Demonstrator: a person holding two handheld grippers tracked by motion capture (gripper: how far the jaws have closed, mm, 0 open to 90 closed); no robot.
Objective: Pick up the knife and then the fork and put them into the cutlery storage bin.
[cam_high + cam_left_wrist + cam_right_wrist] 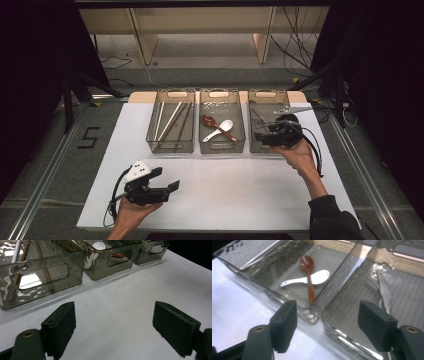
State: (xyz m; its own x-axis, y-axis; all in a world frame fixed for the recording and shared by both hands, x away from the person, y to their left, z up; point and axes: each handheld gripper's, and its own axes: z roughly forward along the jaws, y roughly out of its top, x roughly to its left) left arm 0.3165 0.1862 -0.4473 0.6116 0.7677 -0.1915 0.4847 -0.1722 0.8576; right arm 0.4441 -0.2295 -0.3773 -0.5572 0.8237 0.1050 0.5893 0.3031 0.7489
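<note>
While we are hovering the right claw (261, 134), jaws wide and empty, over the right bin (342, 336) where the thin, stiff, slippery fork (372, 285) is lying, we are judging its handle the best hold, left claw (172, 186) idling open.

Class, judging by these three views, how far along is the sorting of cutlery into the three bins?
Done: chopsticks lie in the left bin, two spoons in the middle bin, a fork in the right bin. In hand: nothing; the right gripper is open over that bin, the left gripper open above the white table. Left: nothing loose there.
</note>
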